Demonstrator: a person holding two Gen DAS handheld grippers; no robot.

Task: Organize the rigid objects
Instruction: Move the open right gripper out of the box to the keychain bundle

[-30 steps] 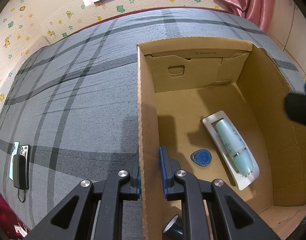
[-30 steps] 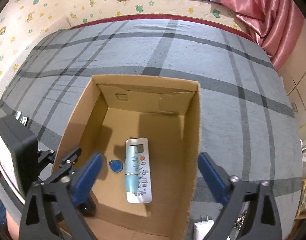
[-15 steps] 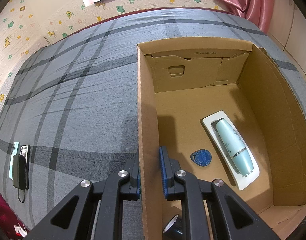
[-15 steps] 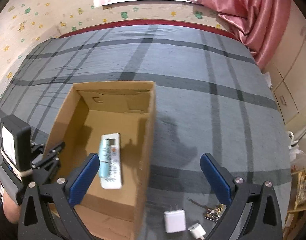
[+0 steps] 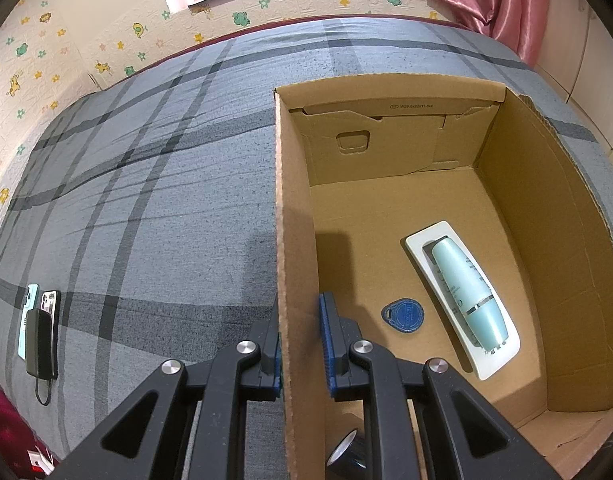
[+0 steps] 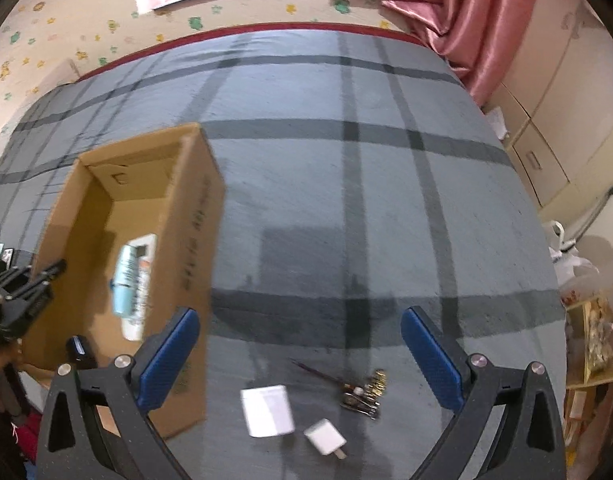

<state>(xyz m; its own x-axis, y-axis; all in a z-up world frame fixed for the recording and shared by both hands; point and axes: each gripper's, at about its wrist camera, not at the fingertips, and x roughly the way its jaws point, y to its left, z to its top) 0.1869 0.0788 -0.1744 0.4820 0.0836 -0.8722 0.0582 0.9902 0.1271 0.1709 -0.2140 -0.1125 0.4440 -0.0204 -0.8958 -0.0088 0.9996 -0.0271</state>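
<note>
Box: open brown cardboard box (image 5: pixel 538 216) on the grey plaid bedspread (image 5: pixel 146 208).
Inside box: white remote control (image 5: pixel 502 354) with pale blue tube (image 5: pixel 470 292) on it; blue key fob (image 5: pixel 403 315) beside.
Left gripper (image 5: pixel 300 346): clamped on box's left wall.
Right gripper (image 6: pixel 300 354): spread wide, nothing held, above white chargers (image 6: pixel 268 410) right of box.

One cardboard box (image 5: pixel 538 184) holds one remote control (image 5: pixel 422 242), one pale blue bottle (image 5: pixel 470 292), one blue key fob (image 5: pixel 402 315) and one small dark jar (image 5: pixel 348 458). On the bed (image 6: pixel 306 160) lie two white chargers (image 6: pixel 268 410), one bunch of keys (image 6: pixel 364 394), two phones (image 5: pixel 48 304) and one power bank (image 5: pixel 38 344).
</note>
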